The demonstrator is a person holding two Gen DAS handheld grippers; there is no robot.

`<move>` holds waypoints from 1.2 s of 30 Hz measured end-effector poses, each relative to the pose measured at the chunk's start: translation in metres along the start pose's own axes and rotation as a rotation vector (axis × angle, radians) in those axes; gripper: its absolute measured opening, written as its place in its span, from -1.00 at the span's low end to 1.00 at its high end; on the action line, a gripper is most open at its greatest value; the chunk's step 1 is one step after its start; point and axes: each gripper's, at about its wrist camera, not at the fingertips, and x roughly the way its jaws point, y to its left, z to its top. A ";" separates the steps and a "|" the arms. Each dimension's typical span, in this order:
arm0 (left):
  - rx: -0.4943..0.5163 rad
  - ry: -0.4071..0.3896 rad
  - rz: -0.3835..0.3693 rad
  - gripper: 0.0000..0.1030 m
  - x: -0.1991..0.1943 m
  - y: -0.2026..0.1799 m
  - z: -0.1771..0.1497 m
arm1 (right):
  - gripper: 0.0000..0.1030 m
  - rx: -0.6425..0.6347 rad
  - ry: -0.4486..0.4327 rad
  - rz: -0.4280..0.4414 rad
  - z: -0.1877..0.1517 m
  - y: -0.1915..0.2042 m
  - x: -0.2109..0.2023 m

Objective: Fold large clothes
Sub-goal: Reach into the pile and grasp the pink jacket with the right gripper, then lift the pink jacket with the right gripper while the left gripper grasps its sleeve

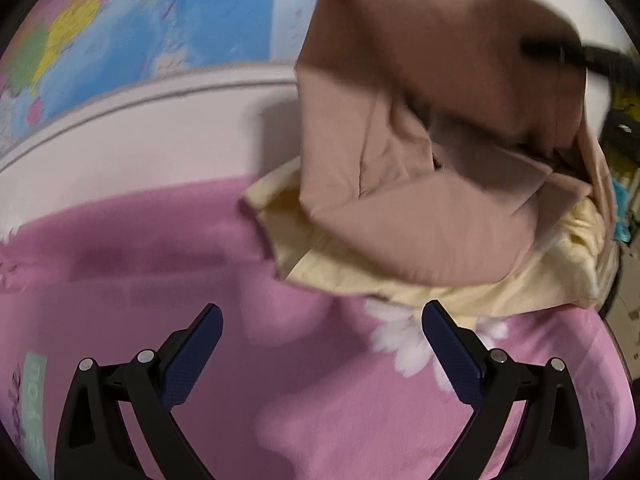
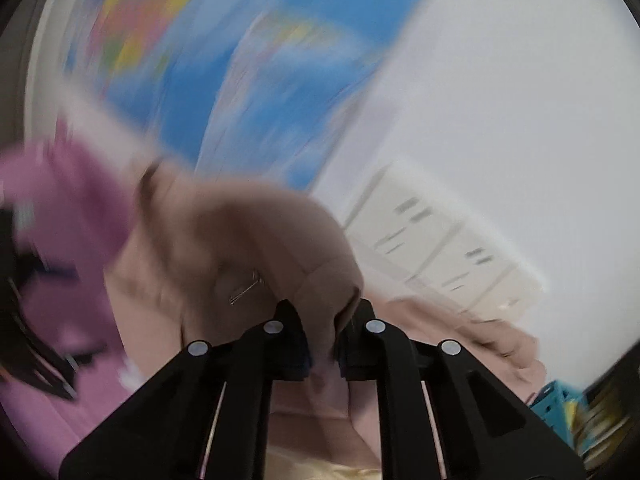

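A tan-pink garment (image 1: 420, 168) hangs lifted over the pink bedsheet (image 1: 200, 320), its lower part draped on a pale yellow cloth (image 1: 320, 272). My left gripper (image 1: 322, 344) stands open low over the sheet, in front of the garment, with nothing between its fingers. In the right wrist view my right gripper (image 2: 324, 332) is shut on a fold of the tan-pink garment (image 2: 248, 240), which bunches up ahead of the fingers. From the left wrist view the right gripper shows only as a blurred black shape (image 1: 568, 56) at the garment's top right.
A colourful world map (image 1: 140, 20) hangs on the white wall behind the bed. A white headboard edge (image 1: 140, 112) borders the sheet. A white drawer unit (image 2: 440, 248) and a blue crate (image 2: 556, 400) stand to the right.
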 end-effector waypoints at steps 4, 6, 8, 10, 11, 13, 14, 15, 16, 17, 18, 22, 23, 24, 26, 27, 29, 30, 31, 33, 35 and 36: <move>0.094 -0.074 -0.136 0.87 -0.009 -0.009 0.005 | -0.82 0.155 -0.077 0.009 0.021 -0.052 -0.033; 0.151 -0.113 -0.186 0.87 -0.014 -0.016 0.005 | -0.83 0.195 -0.097 0.012 0.027 -0.068 -0.045; 0.195 -0.155 -0.193 0.87 -0.017 -0.024 0.008 | -0.83 0.230 -0.118 0.016 0.028 -0.078 -0.054; 0.200 -0.177 -0.227 0.87 -0.016 -0.030 0.014 | -0.83 0.261 -0.132 0.021 0.023 -0.086 -0.063; 0.188 -0.180 -0.248 0.87 -0.015 -0.032 0.017 | -0.83 0.263 -0.135 0.013 0.025 -0.089 -0.065; 0.192 -0.205 -0.306 0.87 -0.020 -0.042 0.019 | -0.83 0.295 -0.131 0.032 0.025 -0.094 -0.064; 0.211 -0.218 -0.321 0.87 -0.022 -0.048 0.017 | -0.83 0.292 -0.129 0.032 0.023 -0.097 -0.066; 0.256 -0.234 -0.336 0.87 -0.024 -0.059 0.016 | -0.83 0.297 -0.129 0.039 0.022 -0.097 -0.065; 0.298 -0.241 -0.331 0.87 -0.022 -0.070 0.016 | -0.83 0.303 -0.128 0.041 0.023 -0.098 -0.064; 0.319 -0.238 -0.320 0.87 -0.018 -0.078 0.017 | -0.83 0.311 -0.127 0.050 0.022 -0.098 -0.063; 0.323 -0.232 -0.317 0.87 -0.013 -0.082 0.019 | -0.83 0.318 -0.128 0.051 0.021 -0.100 -0.064; 0.235 -0.167 -0.319 -0.59 0.015 -0.078 0.036 | -0.83 0.339 -0.132 0.048 0.012 -0.107 -0.071; 0.203 -0.144 -0.331 -0.66 0.020 -0.074 0.041 | -0.83 0.340 -0.131 0.042 0.010 -0.109 -0.074; 0.160 -0.131 -0.316 -0.75 0.022 -0.069 0.047 | -0.83 0.344 -0.132 0.033 0.008 -0.110 -0.080; 0.124 -0.143 -0.302 -0.82 0.016 -0.064 0.055 | -0.83 0.360 -0.146 0.025 0.007 -0.115 -0.094; 0.109 -0.164 -0.291 -0.83 0.006 -0.061 0.062 | -0.84 0.367 -0.170 0.022 0.009 -0.116 -0.108; 0.089 -0.219 -0.299 -0.84 -0.018 -0.054 0.078 | -0.84 0.356 -0.224 0.012 0.017 -0.117 -0.140; 0.083 -0.242 -0.314 -0.84 -0.037 -0.051 0.091 | -0.84 0.342 -0.258 -0.009 0.024 -0.117 -0.163; 0.078 -0.266 -0.328 -0.84 -0.052 -0.049 0.101 | -0.84 0.334 -0.286 -0.020 0.030 -0.117 -0.183; 0.074 -0.339 -0.326 -0.84 -0.093 -0.045 0.122 | -0.84 0.327 -0.353 -0.035 0.041 -0.119 -0.229; 0.059 -0.426 -0.307 -0.84 -0.143 -0.038 0.140 | -0.84 0.323 -0.407 -0.040 0.047 -0.119 -0.269; 0.055 -0.461 -0.294 -0.84 -0.163 -0.036 0.145 | -0.84 0.314 -0.438 -0.045 0.049 -0.117 -0.292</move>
